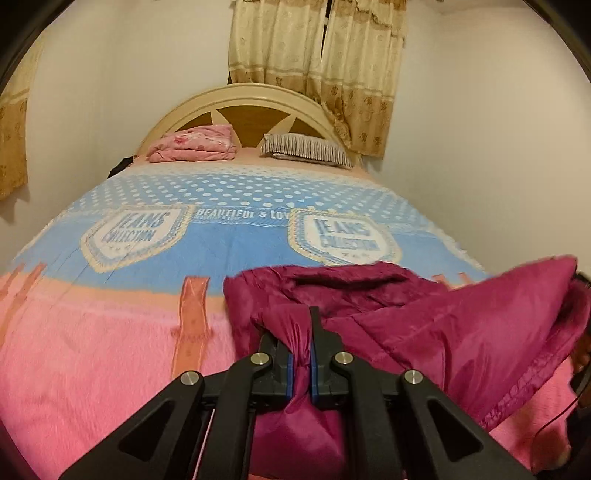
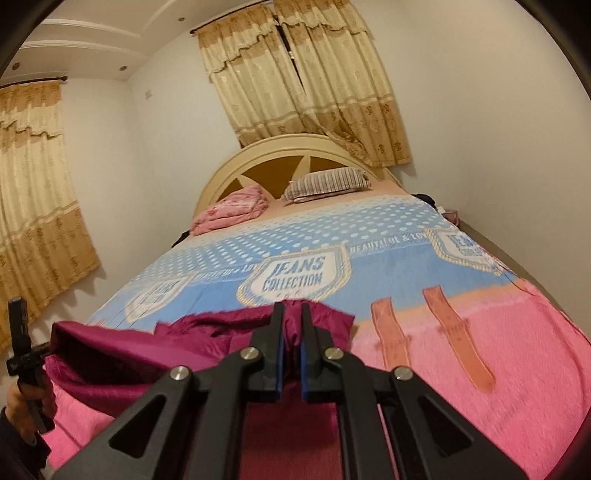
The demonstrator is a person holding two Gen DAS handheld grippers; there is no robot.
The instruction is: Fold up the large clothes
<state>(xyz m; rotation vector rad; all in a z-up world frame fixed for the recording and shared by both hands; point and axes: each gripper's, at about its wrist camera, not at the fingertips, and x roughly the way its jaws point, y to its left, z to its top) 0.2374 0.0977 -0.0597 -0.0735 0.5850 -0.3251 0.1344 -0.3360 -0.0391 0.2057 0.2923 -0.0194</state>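
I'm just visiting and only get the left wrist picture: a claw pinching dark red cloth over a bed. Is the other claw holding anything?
Observer: Yes. The right claw is shut on the same maroon garment, at another part of it.
Operator: Who is holding my claw?
Observer: At the left edge of the right wrist view, a hand grips the handle of the left claw.
Operator: And overhead?
Observer: A white stepped ceiling with small recessed lights.
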